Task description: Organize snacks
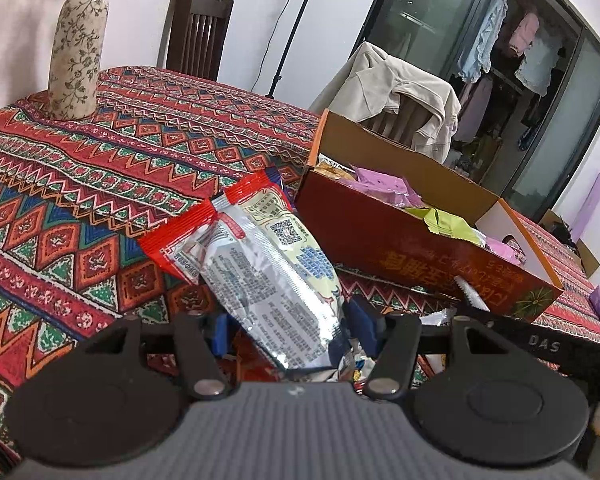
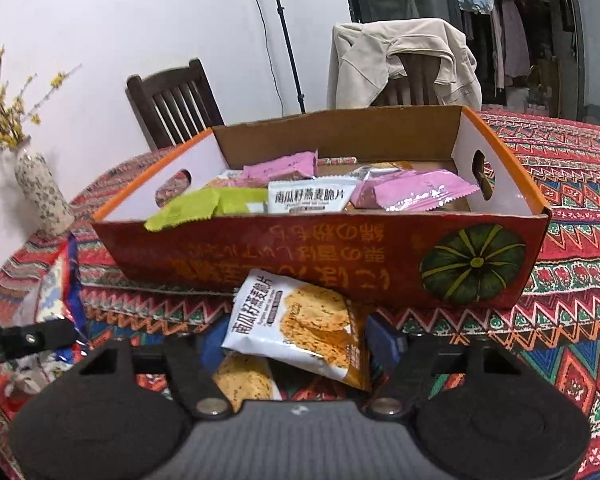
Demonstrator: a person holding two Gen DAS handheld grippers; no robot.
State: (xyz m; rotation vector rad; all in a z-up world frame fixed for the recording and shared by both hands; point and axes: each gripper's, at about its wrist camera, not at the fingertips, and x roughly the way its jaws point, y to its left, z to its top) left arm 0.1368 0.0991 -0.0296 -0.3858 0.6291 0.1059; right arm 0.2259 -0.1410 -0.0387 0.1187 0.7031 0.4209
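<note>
Box point(image 2: 284, 264) lies directly ahead of the right gripper point(image 2: 296, 344), which pinches 1 white-orange crisp packet point(image 2: 300, 328), nearer than the left gripper point(image 1: 286, 328), pinching a red-silver packet point(image 1: 260, 264) left of the box, long axis upward.

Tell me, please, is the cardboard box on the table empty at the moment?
No, the cardboard box already holds several snack packets, among them a green packet and a pink packet.
</note>
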